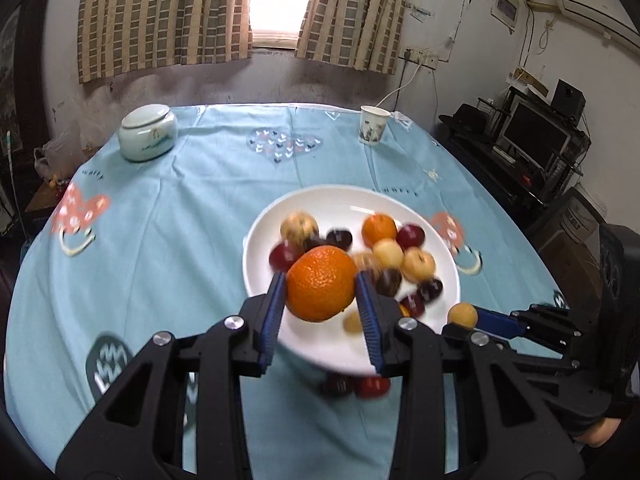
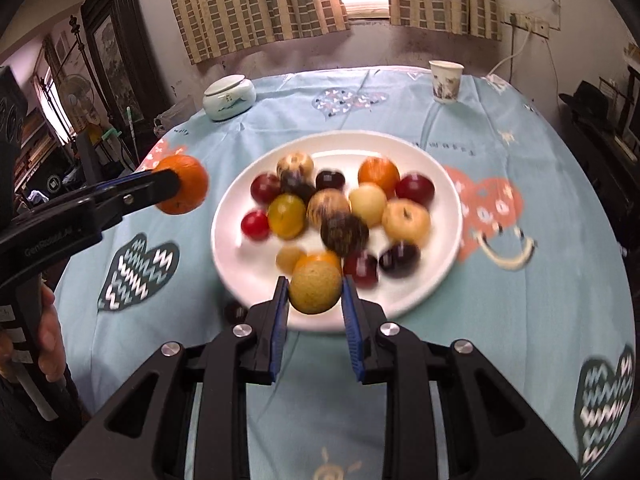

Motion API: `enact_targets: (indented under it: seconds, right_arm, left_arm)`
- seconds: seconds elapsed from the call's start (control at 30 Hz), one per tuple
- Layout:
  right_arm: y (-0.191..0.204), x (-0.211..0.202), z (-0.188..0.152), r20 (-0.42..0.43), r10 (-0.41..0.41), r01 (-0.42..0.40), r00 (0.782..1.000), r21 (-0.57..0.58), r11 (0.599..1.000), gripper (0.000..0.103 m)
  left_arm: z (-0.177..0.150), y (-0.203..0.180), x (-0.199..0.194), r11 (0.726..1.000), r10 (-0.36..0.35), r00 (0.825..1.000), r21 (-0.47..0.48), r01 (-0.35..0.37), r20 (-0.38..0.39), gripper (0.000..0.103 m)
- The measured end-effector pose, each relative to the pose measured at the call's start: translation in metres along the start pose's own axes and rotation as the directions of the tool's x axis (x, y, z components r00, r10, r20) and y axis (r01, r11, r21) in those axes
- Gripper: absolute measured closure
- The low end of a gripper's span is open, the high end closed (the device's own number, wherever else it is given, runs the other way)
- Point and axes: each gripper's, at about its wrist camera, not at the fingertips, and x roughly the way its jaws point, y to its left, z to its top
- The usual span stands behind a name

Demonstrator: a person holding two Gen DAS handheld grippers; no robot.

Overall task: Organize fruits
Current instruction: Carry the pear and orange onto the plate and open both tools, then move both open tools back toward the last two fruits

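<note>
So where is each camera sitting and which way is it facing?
Left wrist: on the left gripper, looking down along its fingers at the orange it grips, over the white plate; the right gripper shows at right.
Right wrist: on the right gripper, looking down at the small yellow-brown fruit it grips; the left gripper and a hand show at left.
Shared: plate, paper cup, lidded ceramic jar, blue tablecloth, curtained window.

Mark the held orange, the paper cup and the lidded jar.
orange (image 1: 321,283), left wrist view, middle of its peel between the pads.
paper cup (image 1: 373,126), left wrist view, side wall.
lidded jar (image 2: 229,98), right wrist view, front of its body.
</note>
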Motion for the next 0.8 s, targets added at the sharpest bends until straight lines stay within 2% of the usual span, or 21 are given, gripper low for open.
enact_targets:
  seconds: [0.17, 0.3, 0.47, 0.5, 0.53, 0.57, 0.6, 0.63, 0.67, 0.8]
  right_arm:
    - [-0.009, 0.037, 0.042, -0.001, -0.046, 0.046, 0.999, 0.001, 0.999, 0.076]
    - [-0.019, 0.057, 0.041, -0.050, -0.055, 0.056, 0.997, 0.009, 0.998, 0.076]
    - [-0.027, 0.064, 0.038, -0.048, -0.069, 0.070, 0.996, 0.029, 0.997, 0.076]
    - [-0.027, 0.065, 0.039, -0.047, -0.075, 0.076, 0.996, 0.026, 0.997, 0.073]
    - [-0.026, 0.065, 0.039, -0.050, -0.090, 0.091, 0.995, 0.019, 0.996, 0.063]
    - [-0.025, 0.064, 0.039, -0.047, -0.114, 0.114, 0.992, 0.011, 0.993, 0.036]
    - [-0.024, 0.060, 0.038, -0.019, -0.143, 0.143, 0.990, 0.001, 0.990, 0.029]
    - [-0.022, 0.056, 0.038, 0.006, -0.158, 0.158, 0.987, -0.010, 0.987, 0.029]
    - [-0.022, 0.053, 0.039, 0.011, -0.159, 0.159, 0.987, -0.017, 0.987, 0.029]
    - [-0.020, 0.027, 0.038, 0.040, -0.147, 0.147, 0.988, 0.000, 0.989, 0.029]
  left_arm:
    - [0.031, 0.007, 0.051, 0.999, 0.005, 0.999, -0.037, -0.007, -0.052, 0.067]
    - [0.025, 0.013, 0.071, 0.999, 0.001, 0.996, -0.036, -0.004, -0.093, 0.067]
    - [0.019, 0.017, 0.085, 0.999, 0.003, 0.992, -0.049, -0.009, -0.127, 0.066]
    - [0.020, 0.017, 0.085, 0.999, 0.010, 0.992, -0.045, -0.016, -0.126, 0.066]
    - [0.020, 0.017, 0.084, 0.999, 0.016, 0.993, -0.044, -0.021, -0.120, 0.065]
    - [0.021, 0.017, 0.080, 0.999, 0.016, 0.995, -0.046, -0.021, -0.102, 0.060]
    - [0.023, 0.016, 0.076, 0.999, 0.018, 0.996, -0.046, -0.022, -0.090, 0.053]
    - [0.025, 0.016, 0.070, 0.999, 0.029, 0.997, -0.043, -0.032, -0.068, 0.037]
    - [0.026, 0.015, 0.065, 0.998, 0.042, 0.998, -0.039, -0.044, -0.047, 0.032]
    - [0.027, 0.014, 0.041, 0.998, 0.052, 0.999, -0.030, -0.053, -0.014, 0.031]
